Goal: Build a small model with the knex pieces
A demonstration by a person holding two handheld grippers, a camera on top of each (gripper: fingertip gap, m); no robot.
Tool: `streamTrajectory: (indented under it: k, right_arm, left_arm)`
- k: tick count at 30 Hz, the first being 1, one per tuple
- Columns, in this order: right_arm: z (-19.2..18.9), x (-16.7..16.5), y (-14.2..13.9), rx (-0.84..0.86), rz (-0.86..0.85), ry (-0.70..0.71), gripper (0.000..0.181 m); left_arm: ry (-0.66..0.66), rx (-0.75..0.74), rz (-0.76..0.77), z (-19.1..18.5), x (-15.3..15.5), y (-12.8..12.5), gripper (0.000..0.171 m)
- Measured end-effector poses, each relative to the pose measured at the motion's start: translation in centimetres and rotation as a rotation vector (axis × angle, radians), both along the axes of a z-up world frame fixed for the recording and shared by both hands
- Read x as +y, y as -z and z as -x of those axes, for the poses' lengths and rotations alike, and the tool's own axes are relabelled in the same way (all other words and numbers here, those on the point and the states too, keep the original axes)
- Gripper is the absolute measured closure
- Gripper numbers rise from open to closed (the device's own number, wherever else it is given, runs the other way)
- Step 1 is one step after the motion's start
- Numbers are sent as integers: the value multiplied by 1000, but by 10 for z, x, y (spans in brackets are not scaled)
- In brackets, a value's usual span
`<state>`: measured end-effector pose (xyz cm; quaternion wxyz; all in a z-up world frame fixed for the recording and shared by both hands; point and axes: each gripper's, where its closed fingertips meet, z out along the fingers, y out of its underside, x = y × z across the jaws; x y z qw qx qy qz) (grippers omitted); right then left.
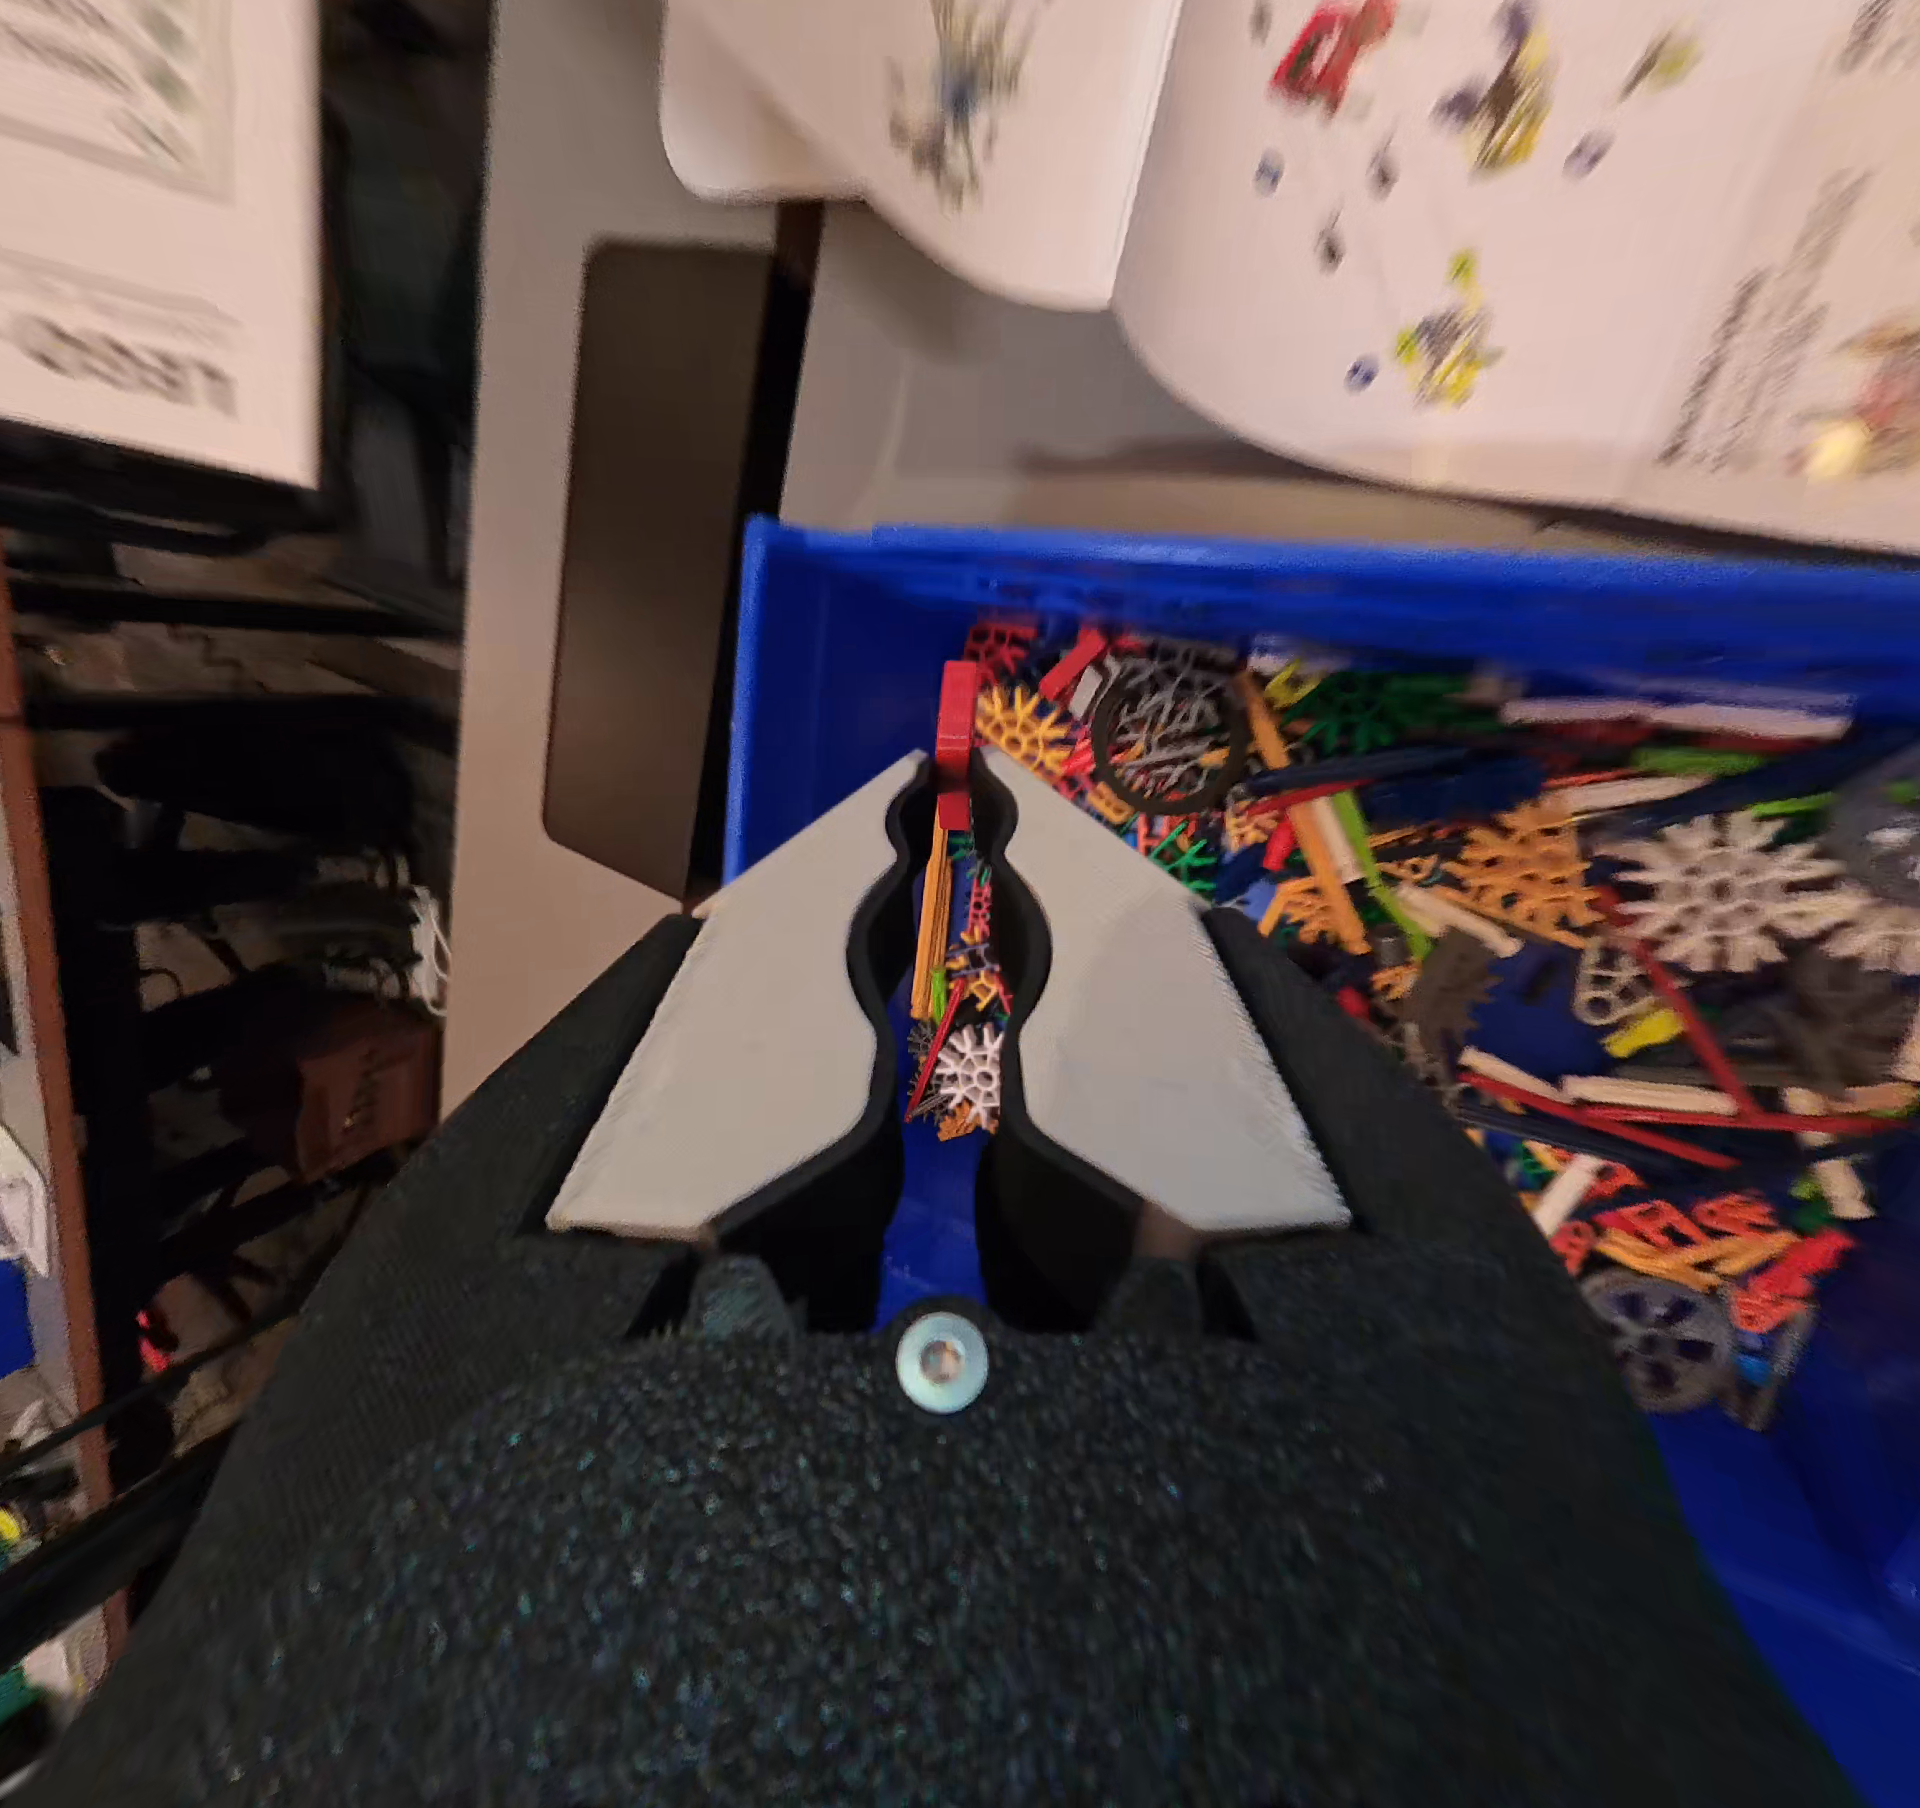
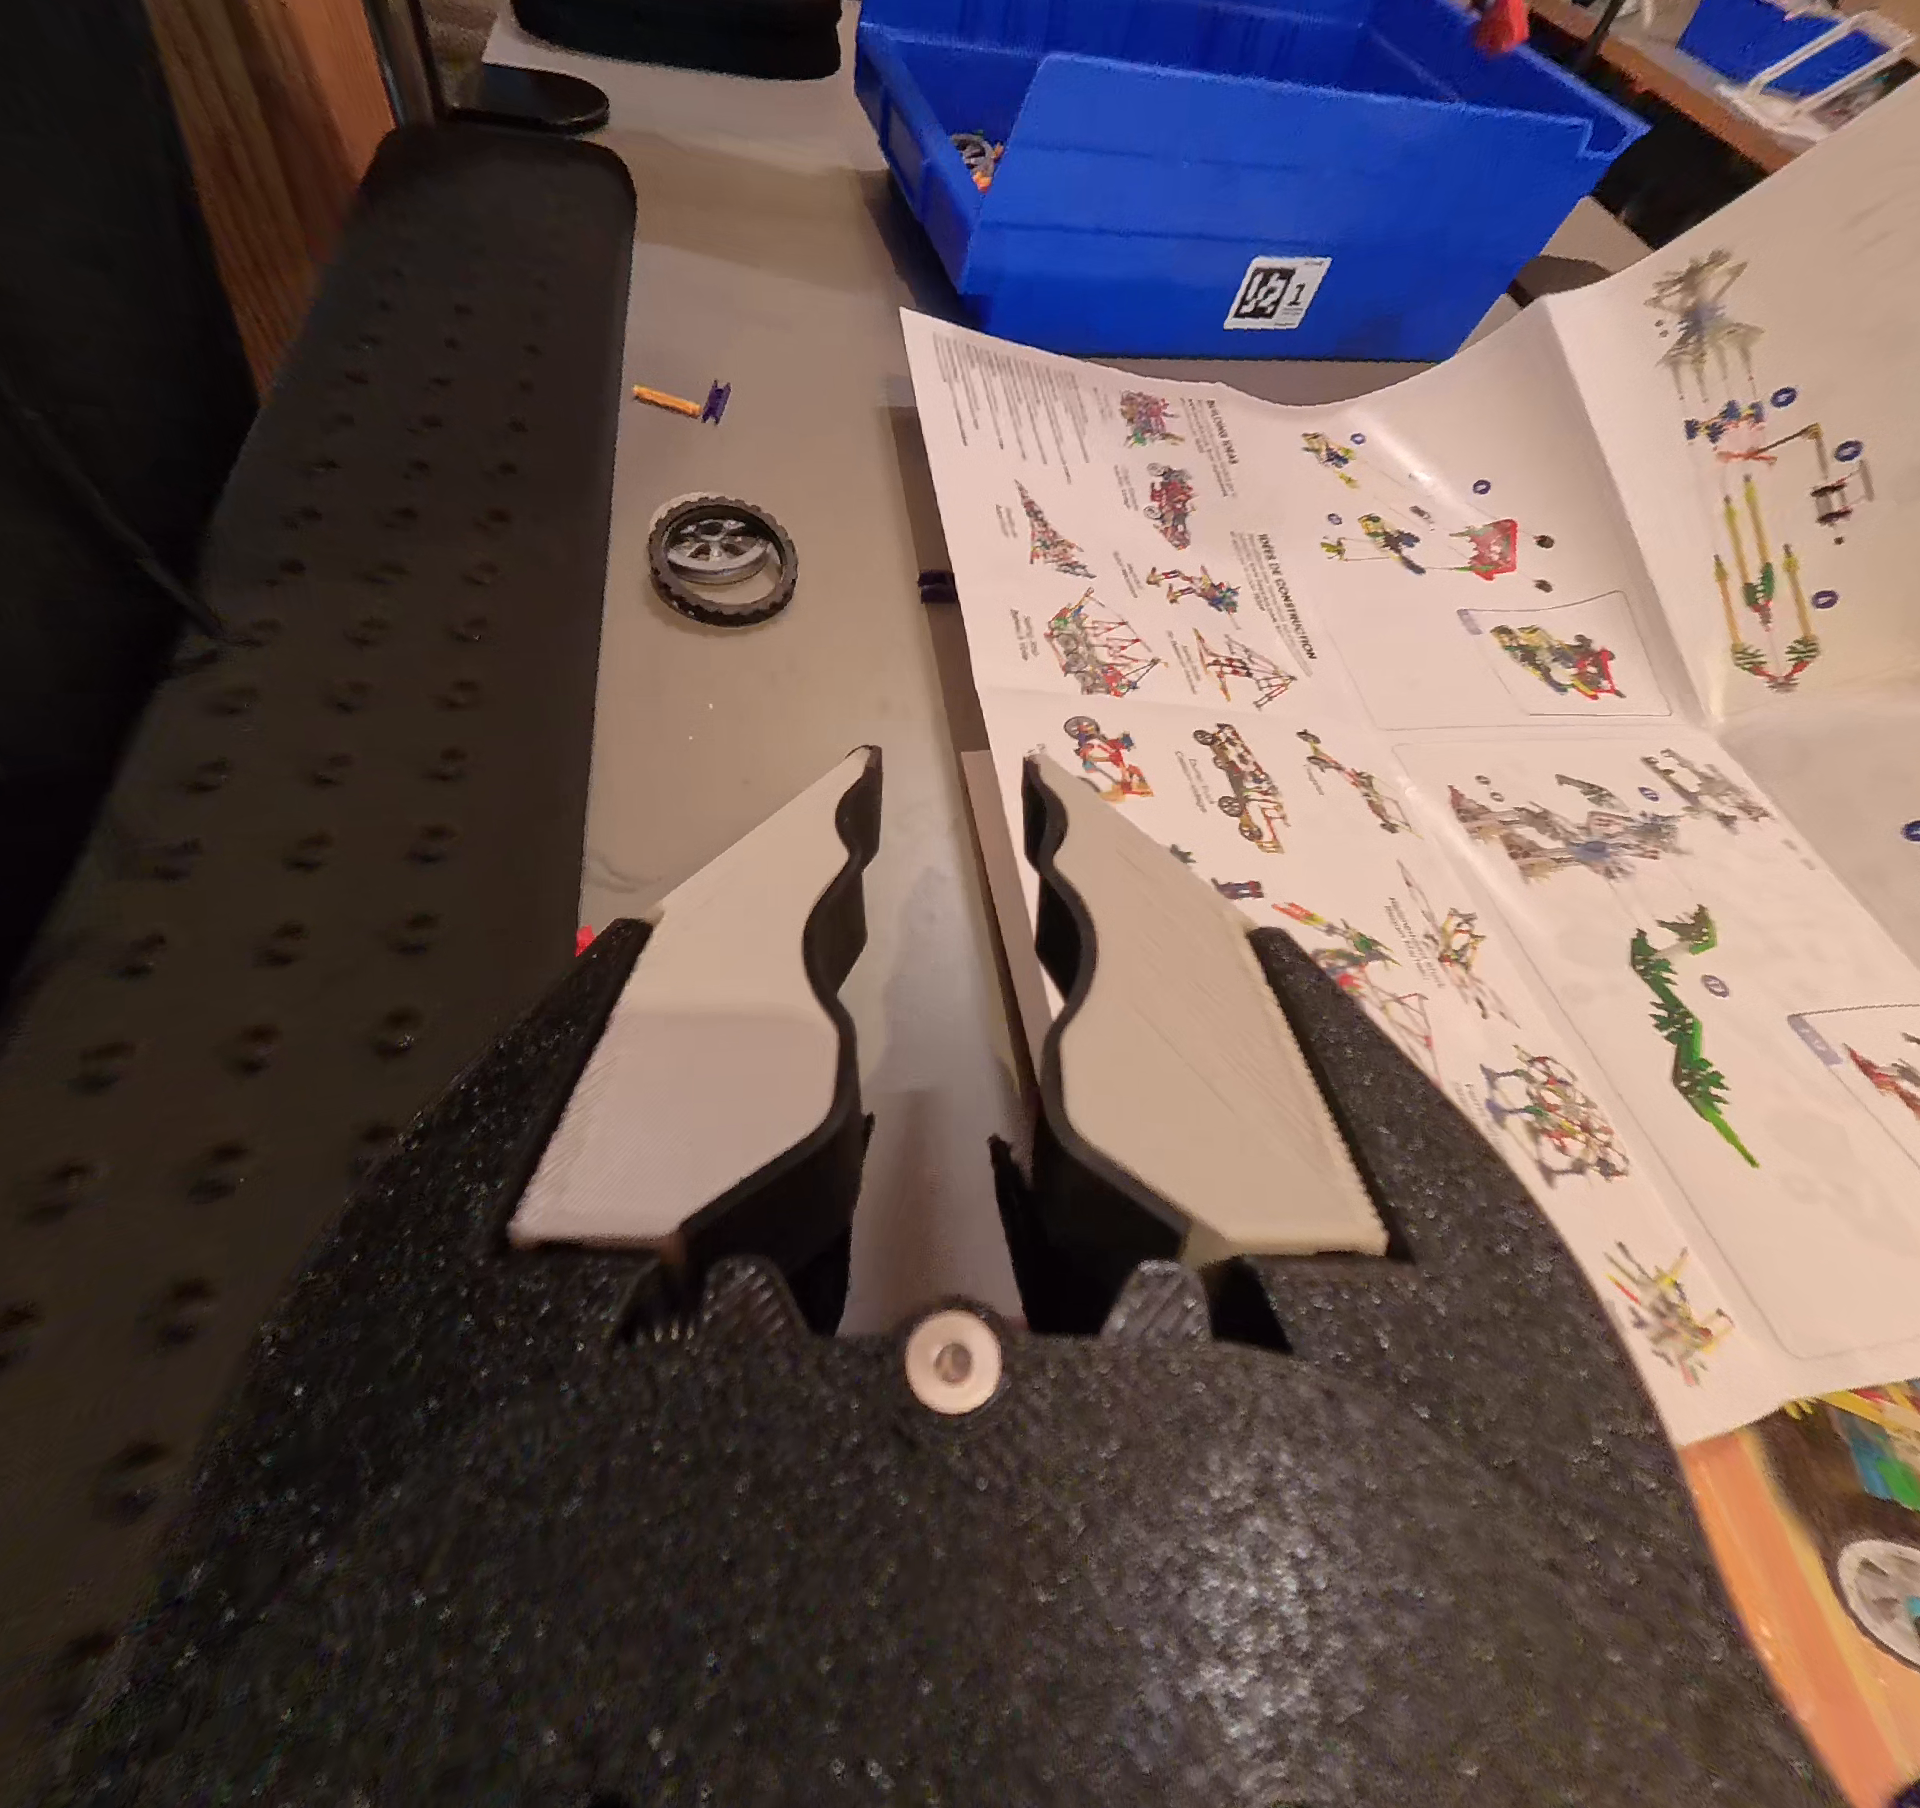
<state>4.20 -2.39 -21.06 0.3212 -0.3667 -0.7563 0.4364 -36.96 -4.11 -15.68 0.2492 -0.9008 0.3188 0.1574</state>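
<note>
My left gripper point(image 1: 951, 766) is shut on a small flat red construction piece point(image 1: 956, 714). The piece stands edge-on between the fingertips and sticks out past them. The gripper hangs over the left end of a blue bin point(image 1: 1247, 563) filled with a pile of coloured rods, connectors and wheels point(image 1: 1507, 875). My right gripper point(image 2: 951, 771) is open and empty. It is low over the grey table point(image 2: 748, 719), next to the left edge of an unfolded instruction sheet point(image 2: 1351, 667). A black tyre with a grey hub point(image 2: 722, 563) lies ahead and to its left.
A short orange rod with a purple connector point(image 2: 681, 397) lies beyond the tyre. A black perforated mat point(image 2: 364, 615) runs along the table's left side. The blue bin point(image 2: 1195, 200) stands behind the sheet. The sheet point(image 1: 1455, 200) rises behind the bin in the left wrist view. The grippers' ends are close to 40 cm from one another.
</note>
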Motion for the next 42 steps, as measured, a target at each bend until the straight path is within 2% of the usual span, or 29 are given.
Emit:
streamTrajectory:
  k: [4,7,13,17,22,29,32,34,40,42]
  right_arm:
    - [3,6,-21,53,-31,81,154]
    - [8,10,-38,92,-27,158,154]
    - [13,13,-64,154,8,287,156]
    - [15,12,-75,185,6,330,156]
    - [12,15,-88,234,3,375,156]
    - [11,5,-80,207,-53,338,157]
    - [12,3,-76,195,-70,327,164]
    - [11,5,-73,187,-70,336,174]
    - [4,11,-77,204,7,364,175]
    - [1,16,-82,225,64,388,175]
  left_arm:
    - [102,-69,-123,-70,1,-49,169]
    - [219,-133,-184,-140,8,-65,168]
    - [476,-225,-161,-280,16,-52,168]
    - [580,-257,-124,-337,24,-40,168]
    - [642,-264,-74,-370,30,-28,168]
    - [688,-292,-38,-394,26,-28,168]
    - [716,-295,-11,-402,22,-24,168]
    - [730,-285,2,-404,21,-22,168]
    - [748,-326,-29,-411,27,-25,167]
    - [730,-350,-61,-411,34,-29,159]
